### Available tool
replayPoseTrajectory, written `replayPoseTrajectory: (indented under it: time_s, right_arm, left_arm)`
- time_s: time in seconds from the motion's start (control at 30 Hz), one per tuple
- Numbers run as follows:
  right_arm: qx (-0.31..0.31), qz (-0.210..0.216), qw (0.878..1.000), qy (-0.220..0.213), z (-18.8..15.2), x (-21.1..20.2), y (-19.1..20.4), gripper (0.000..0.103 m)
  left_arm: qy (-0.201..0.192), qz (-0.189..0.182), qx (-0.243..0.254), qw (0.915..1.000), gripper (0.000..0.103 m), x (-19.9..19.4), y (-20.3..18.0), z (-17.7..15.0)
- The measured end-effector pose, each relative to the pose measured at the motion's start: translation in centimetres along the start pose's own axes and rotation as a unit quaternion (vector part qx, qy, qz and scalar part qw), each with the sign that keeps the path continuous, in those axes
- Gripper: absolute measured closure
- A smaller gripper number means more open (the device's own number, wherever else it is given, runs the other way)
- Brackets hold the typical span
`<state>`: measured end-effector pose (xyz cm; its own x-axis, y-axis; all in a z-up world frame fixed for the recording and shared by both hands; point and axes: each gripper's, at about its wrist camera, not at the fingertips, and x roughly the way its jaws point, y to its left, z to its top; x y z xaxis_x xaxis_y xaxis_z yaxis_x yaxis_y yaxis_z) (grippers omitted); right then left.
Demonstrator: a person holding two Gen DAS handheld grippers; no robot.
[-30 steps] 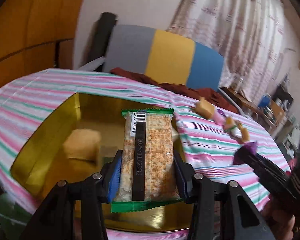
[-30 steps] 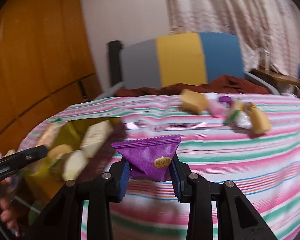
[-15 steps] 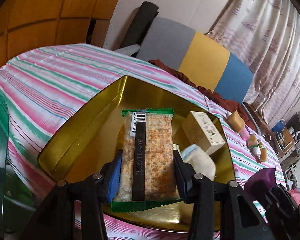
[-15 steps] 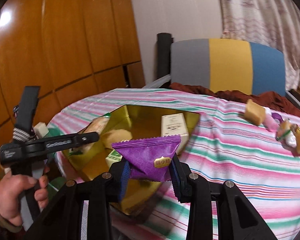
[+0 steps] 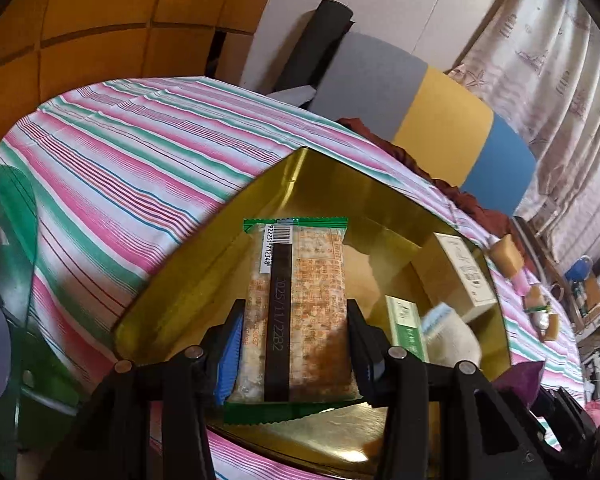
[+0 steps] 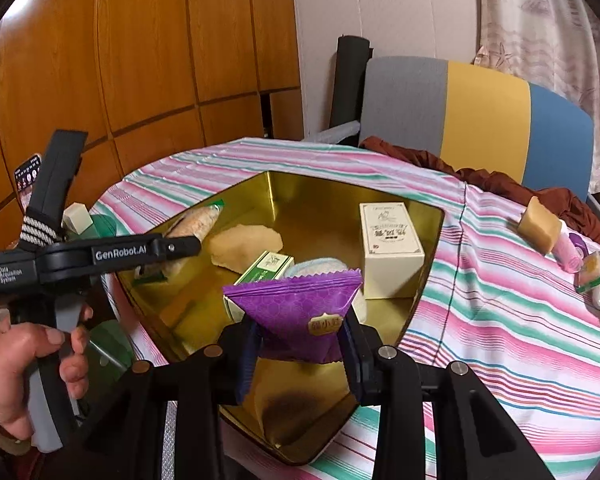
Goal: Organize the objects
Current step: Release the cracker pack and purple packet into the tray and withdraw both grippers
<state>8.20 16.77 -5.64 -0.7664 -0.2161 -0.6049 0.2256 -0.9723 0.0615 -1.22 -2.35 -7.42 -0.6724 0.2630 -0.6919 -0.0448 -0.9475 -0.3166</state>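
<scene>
Here, cracker pack (image 5: 300, 312) — purple packet (image 6: 296, 312) — over tin (image 6: 320, 196).

The left gripper (image 5: 296, 346) is built of matte black plastic, with two angular finger arms on which round silver screw heads are set. A ribbed blue pad (image 5: 229, 354) is fitted on the inner face of one finger. The right gripper (image 6: 300, 354) is made the same way, with black arms, silver screws and dark blue pads. In the right wrist view the left unit's black body is marked "GenRobot.AI" and "Data Acquisition System" in white. A grey trigger and a black-and-white striped band are seen on its handle. A hand (image 6: 24, 364) is seen beside it.
</scene>
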Motion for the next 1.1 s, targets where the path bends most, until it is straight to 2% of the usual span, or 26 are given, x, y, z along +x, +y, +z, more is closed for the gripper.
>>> replayPoseTrajectory:
  time_s: [0.13,0.23,0.4,0.53,0.67,0.83,1.0,1.1]
  right_arm:
    - [0.001,0.004,1.0,0.008,-0.2,0.4,0.2,0.065]
    - [-0.001,0.007,1.0,0.014,-0.3,0.5,0.3,0.061]
    - [0.006,0.012,1.0,0.005,-0.5,0.0,0.4,0.045]
    - [0.01,0.014,1.0,0.001,-0.4,-0.3,0.2,0.044]
    - [0.031,0.016,0.999,-0.009,-0.5,-0.8,-0.5,0.031]
    - [0.055,0.008,0.998,-0.013,-0.5,-1.4,-1.5,0.026]
    - [0.08,-0.009,0.996,-0.024,-0.4,-2.2,-2.5,0.012]
    - [0.085,-0.053,0.994,-0.04,0.0,-3.3,-3.1,0.0]
  left_arm:
    - [0.001,0.039,-0.001,0.9992,0.055,0.5,0.4,0.4]
    - [0.007,0.043,0.001,0.999,0.053,0.7,0.4,0.5]
    - [0.008,0.044,-0.011,0.9989,0.051,0.5,0.6,0.6]
    - [-0.005,0.045,-0.044,0.998,0.05,-0.4,1.5,0.9]
    - [-0.025,0.048,-0.064,0.9965,0.05,-1.6,2.0,1.1]
    - [-0.029,0.021,-0.069,0.9969,0.049,-2.5,1.2,1.0]
    - [-0.021,-0.001,-0.036,0.9991,0.049,-2.9,-1.1,0.4]
    - [-0.021,-0.015,-0.023,0.9994,0.049,-3.3,-2.3,0.2]
